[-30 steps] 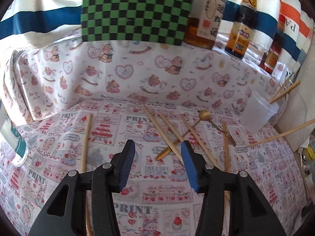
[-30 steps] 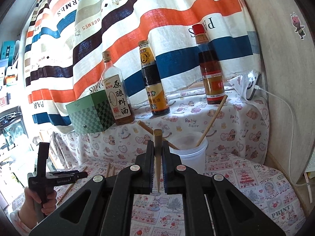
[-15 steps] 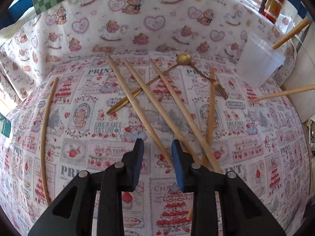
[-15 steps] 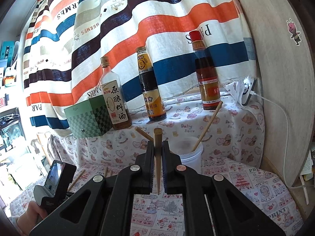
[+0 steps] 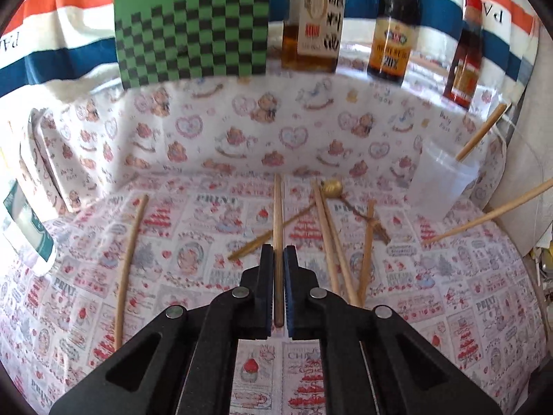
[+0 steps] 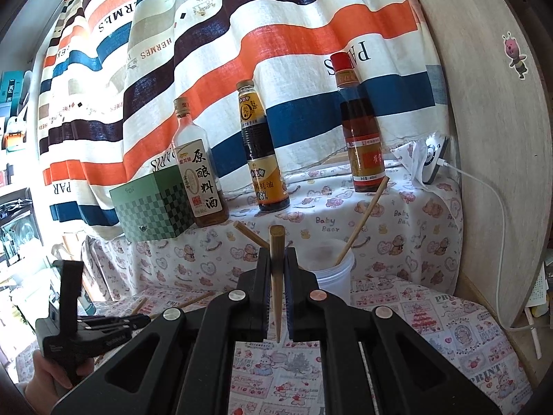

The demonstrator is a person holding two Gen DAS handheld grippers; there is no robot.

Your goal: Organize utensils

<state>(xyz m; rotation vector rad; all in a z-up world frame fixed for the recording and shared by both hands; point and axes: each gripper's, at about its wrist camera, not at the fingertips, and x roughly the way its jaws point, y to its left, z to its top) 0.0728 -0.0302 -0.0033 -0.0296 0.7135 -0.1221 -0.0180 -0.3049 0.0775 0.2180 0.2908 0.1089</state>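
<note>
Left gripper (image 5: pixel 278 259) jaws clamp one chopstick (image 5: pixel 278 214); only this view shows loose chopsticks (image 5: pixel 331 242) and a gold spoon (image 5: pixel 331 186) right of them. Right gripper (image 6: pixel 277 263) jaws pinch another chopstick (image 6: pixel 276 259), the plastic cup (image 6: pixel 333 276) just beyond, bare bench (image 6: pixel 432 332) rightward.

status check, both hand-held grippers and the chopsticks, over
Left hand-held gripper shut on a chopstick. Right hand-held gripper shut on another chopstick, near the plastic cup. Loose chopsticks and a gold spoon on the tablecloth.

Green-black checkered box (image 5: pixel 193 31), striped curtain (image 6: pixel 242 34)
</note>
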